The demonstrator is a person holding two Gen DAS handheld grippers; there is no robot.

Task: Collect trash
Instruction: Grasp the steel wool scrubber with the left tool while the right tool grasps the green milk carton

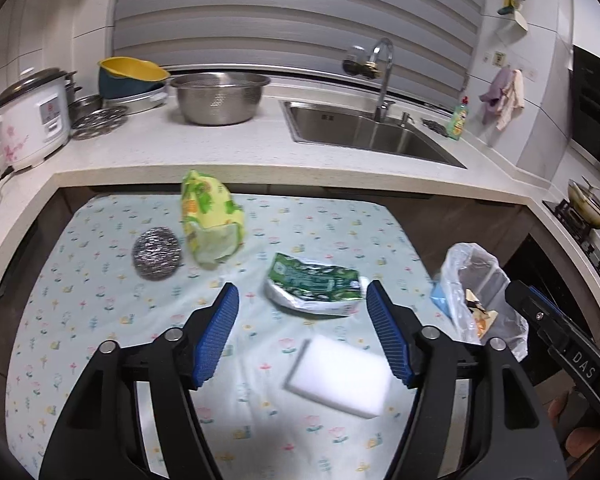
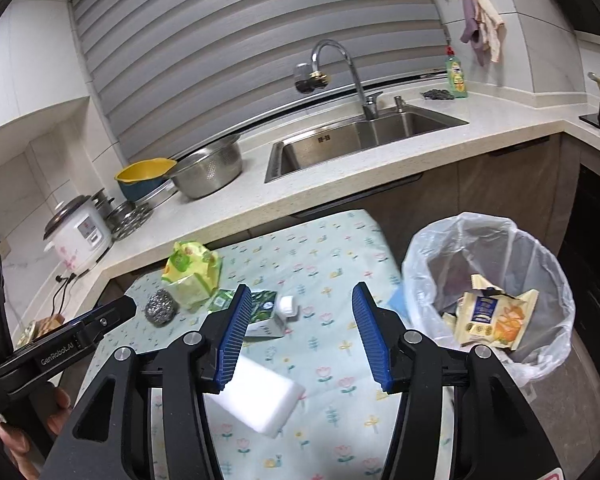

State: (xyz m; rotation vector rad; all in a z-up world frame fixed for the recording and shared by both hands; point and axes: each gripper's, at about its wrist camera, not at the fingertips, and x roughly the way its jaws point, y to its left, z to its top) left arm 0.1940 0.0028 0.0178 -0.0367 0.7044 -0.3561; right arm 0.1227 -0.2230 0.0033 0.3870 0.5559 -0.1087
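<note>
Both grippers, left gripper and right gripper, spread, empty. Between pickups, judging by wrapper in bin, right of frame. Next: close on green wrapper, frame centre.

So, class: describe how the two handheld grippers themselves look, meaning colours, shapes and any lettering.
Both the left gripper and right gripper have black angular arms with silver rivets and blue ribbed pads. The right one's side reads "DAS", the left one's "GenRobot.AI".
</note>
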